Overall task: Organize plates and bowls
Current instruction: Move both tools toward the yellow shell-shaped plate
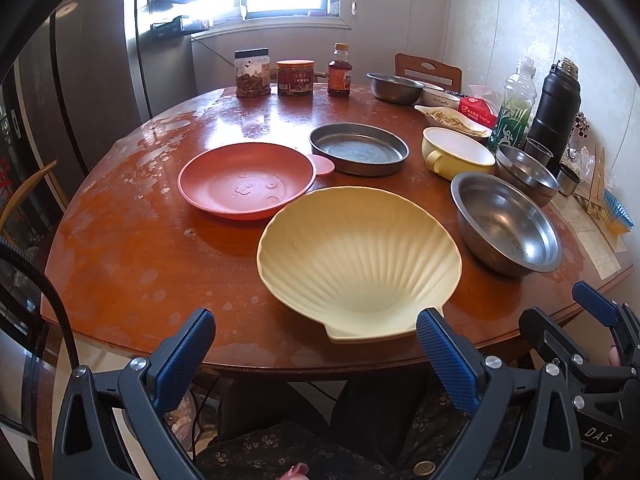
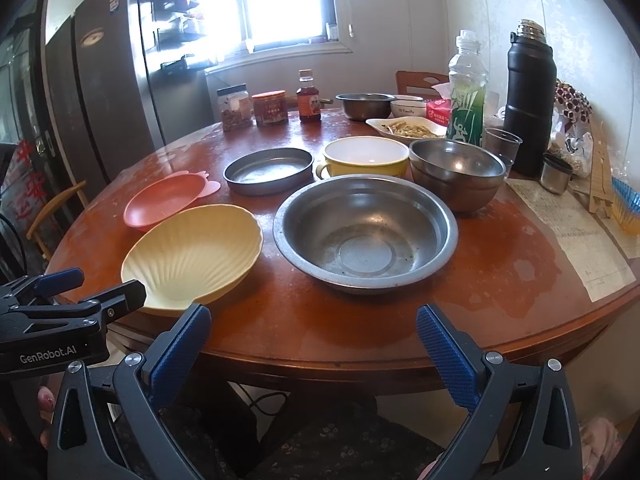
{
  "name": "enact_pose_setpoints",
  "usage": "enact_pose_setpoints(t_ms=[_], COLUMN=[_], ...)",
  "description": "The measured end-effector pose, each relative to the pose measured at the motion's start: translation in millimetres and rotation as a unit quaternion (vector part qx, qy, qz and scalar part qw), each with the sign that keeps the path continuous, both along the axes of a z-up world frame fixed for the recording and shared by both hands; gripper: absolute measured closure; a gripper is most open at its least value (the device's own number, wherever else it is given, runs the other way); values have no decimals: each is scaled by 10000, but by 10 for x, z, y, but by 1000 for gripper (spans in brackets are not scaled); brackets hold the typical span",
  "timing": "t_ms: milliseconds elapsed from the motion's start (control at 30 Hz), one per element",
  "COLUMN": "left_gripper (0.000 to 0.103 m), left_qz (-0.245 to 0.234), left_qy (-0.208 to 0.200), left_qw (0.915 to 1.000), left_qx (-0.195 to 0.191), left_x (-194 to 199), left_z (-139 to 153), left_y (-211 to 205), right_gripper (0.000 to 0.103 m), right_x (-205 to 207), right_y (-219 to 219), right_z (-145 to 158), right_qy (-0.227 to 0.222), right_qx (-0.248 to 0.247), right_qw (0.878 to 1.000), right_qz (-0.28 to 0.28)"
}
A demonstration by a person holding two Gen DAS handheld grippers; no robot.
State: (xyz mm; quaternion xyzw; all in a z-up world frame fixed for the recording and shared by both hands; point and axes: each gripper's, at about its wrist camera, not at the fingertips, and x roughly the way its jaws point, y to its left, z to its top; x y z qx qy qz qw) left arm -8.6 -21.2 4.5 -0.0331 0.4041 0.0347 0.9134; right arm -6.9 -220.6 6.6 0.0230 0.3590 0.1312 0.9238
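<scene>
A cream shell-shaped plate (image 1: pixel 360 260) (image 2: pixel 192 256) lies at the near edge of the round wooden table (image 1: pixel 140 272). Behind it sit a pink plate (image 1: pixel 244 184) (image 2: pixel 160 200) and a flat steel pan (image 1: pixel 360 148) (image 2: pixel 268 170). To the right are a large steel bowl (image 1: pixel 506 224) (image 2: pixel 366 232), stacked smaller steel bowls (image 1: pixel 526 172) (image 2: pixel 456 172) and a yellow bowl with a handle (image 1: pixel 456 152) (image 2: pixel 364 156). My left gripper (image 1: pixel 316 352) (image 2: pixel 92 284) stands open in front of the shell plate, holding nothing. My right gripper (image 2: pixel 314 344) (image 1: pixel 568 312) is open before the large steel bowl.
At the back stand two jars (image 1: pixel 252 74), a sauce bottle (image 1: pixel 339 72), another steel bowl (image 1: pixel 394 87), a dish of food (image 1: pixel 452 118), a green bottle (image 1: pixel 516 104) and a black flask (image 1: pixel 556 108). Papers (image 2: pixel 580 232) lie at the right edge. A fridge (image 2: pixel 100 92) stands left.
</scene>
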Motion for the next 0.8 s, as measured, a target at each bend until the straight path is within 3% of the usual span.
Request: enact_pose_setpoints(t_ms=[800], left_gripper=[2], left_qz=[68], left_qy=[-99], left_qw=[9999], left_qx=[-42], left_x=[-60], left_z=[20], left_y=[12], right_gripper=[0], right_x=[-64], right_y=[-21], right_z=[11], right_qy=[-42], right_qx=[-16], right_qw=[10000], right_qz=[-58])
